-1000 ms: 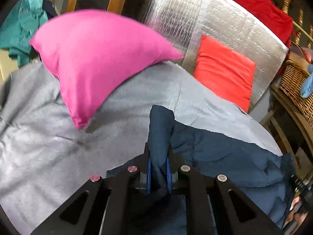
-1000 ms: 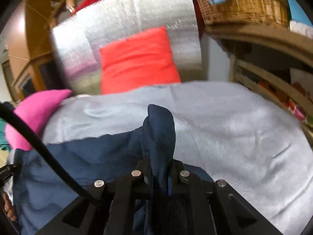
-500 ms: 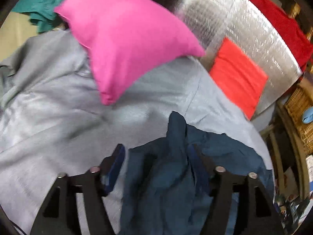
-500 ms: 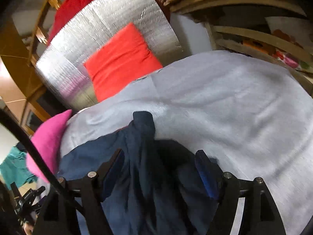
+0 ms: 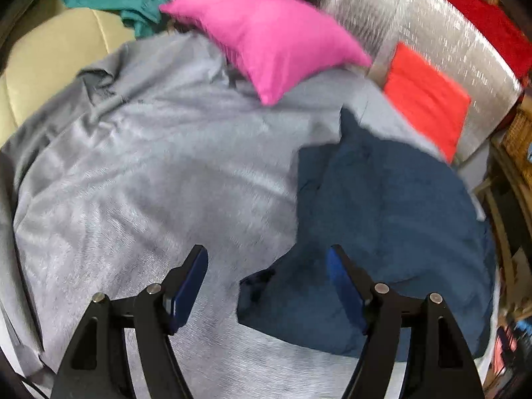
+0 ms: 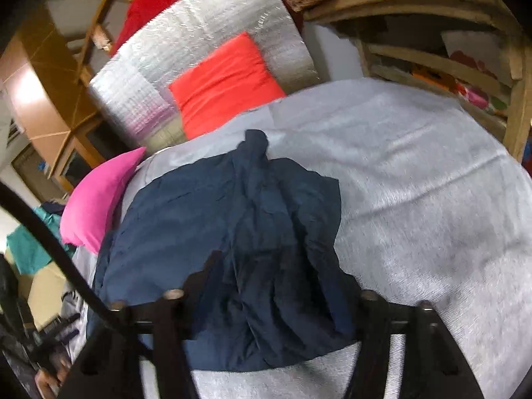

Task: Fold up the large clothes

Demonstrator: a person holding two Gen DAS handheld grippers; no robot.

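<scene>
Left gripper (image 5: 266, 286): jaws wide apart, nothing clamped. They have just been opening; the dark cloth they were pinching is out from between the pads. Blue pads (image 5: 189, 282) face each other across bare grey bedcover (image 5: 139, 173). A lower corner of the navy garment (image 5: 382, 216) reaches into the gap between the fingers from the side, lying flat on the cover below them; no pad presses it.

Right gripper (image 6: 276, 286): jaws likewise spread wide, having just been opening. The navy garment (image 6: 232, 232) lies directly beneath and between the fingers, creased and bunched down its middle. The fingertips are blurred and dark against the dark cloth, so contact cannot be told for certain; the fabric appears loose on the cover, not pinched.

Garment position, taken from the grey bedcover: it lies spread on top of the cover, roughly folded, with a small peak of cloth poking up at its far edge. In the left wrist view it sits on the cover's right part; in the right wrist view it sits toward the left part, leaving a broad bare stretch of cover on the other side.

Also against the bedcover: a pink pillow (image 5: 266, 36) resting on its far edge, near the garment but apart from it, and a red cushion (image 5: 429, 96) just beyond the far edge, leaning on a silver quilted panel (image 5: 382, 10).
</scene>
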